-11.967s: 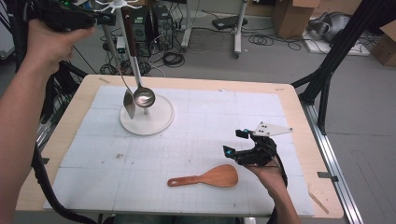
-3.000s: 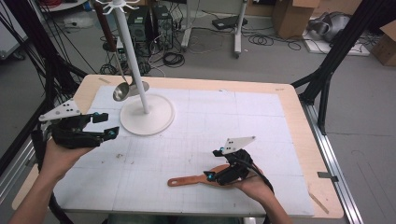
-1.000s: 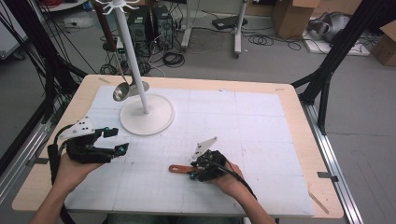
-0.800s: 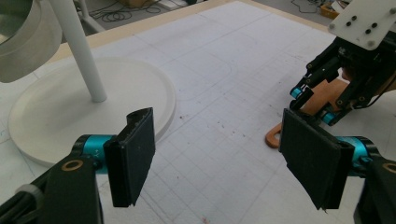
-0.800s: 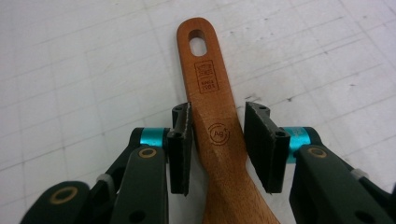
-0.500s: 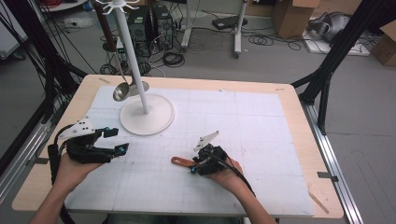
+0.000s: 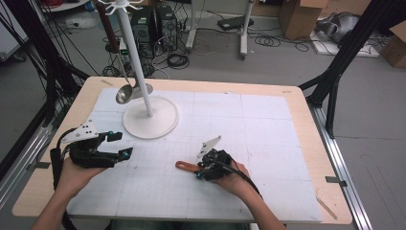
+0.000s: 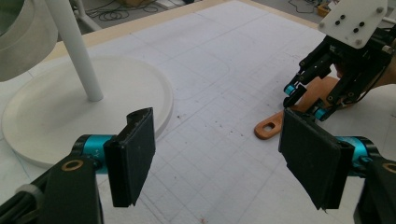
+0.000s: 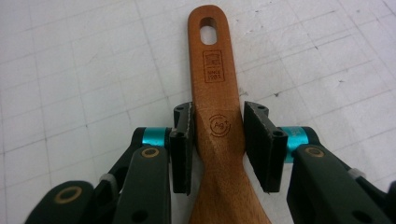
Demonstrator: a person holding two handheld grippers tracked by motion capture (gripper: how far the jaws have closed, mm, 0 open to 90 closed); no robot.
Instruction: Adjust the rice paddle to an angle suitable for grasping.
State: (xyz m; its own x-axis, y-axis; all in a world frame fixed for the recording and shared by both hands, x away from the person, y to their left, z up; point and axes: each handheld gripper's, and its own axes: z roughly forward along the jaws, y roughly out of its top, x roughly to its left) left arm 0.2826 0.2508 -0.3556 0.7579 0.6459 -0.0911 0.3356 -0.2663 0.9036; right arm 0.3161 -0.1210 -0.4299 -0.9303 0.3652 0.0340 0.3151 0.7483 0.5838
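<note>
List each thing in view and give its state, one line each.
Wooden spatula: flat on the mat, handle between the right gripper's jaws.
Right gripper: jaws at the handle's sides, grip uncertain.
Left gripper: open, holding nothing.
Ladle: hanging from the stand.
Stand: upright on the mat.

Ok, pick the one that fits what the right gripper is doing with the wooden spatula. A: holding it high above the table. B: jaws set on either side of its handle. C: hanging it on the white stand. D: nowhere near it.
B: in the right gripper view the right gripper has its jaws on either side of the wooden spatula handle, which lies flat on the table mat.
</note>
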